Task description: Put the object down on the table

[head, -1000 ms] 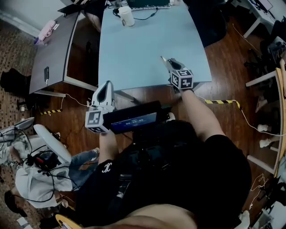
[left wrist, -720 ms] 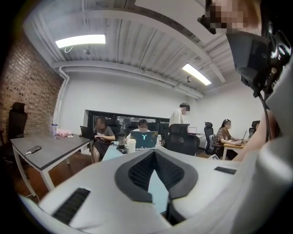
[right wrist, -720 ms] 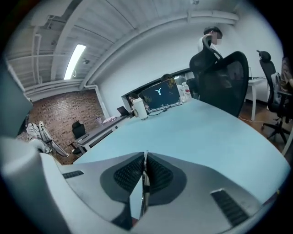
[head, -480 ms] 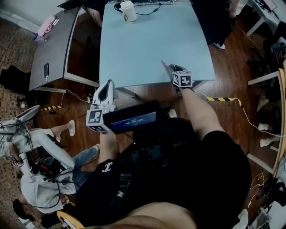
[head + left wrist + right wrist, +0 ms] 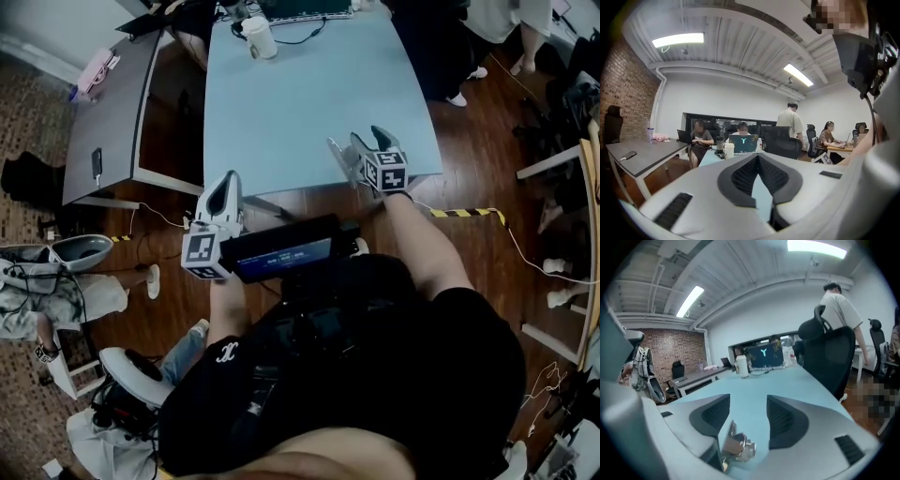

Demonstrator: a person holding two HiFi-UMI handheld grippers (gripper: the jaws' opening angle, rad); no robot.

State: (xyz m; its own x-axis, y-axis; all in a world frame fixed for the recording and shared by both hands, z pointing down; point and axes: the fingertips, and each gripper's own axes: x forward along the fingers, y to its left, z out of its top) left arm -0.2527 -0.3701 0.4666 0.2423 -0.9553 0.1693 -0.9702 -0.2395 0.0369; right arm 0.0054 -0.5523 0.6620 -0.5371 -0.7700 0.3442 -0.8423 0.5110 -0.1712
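Observation:
A small silvery metal clip-like object [image 5: 736, 446] lies on the light blue table [image 5: 300, 94] between the jaws of my right gripper [image 5: 747, 401], close against the left jaw. Those jaws are opening and stand wide apart, with neither pad pressing on the object. In the head view my right gripper [image 5: 354, 141] sits at the table's near right edge, where I cannot make out the object. My left gripper [image 5: 225, 183] hangs below the table's near edge over the floor. Its pads meet at the tips and hold nothing [image 5: 758, 158].
A white cup [image 5: 260, 36] and a laptop [image 5: 764, 357] stand at the table's far end. A grey desk [image 5: 112, 103] with a phone [image 5: 97, 164] adjoins on the left. A black office chair [image 5: 829, 357] stands at the table's right, with a person behind it.
My right gripper's jaws have spread from nearly closed to wide apart at the table's near right edge. The left gripper has stayed where it was.

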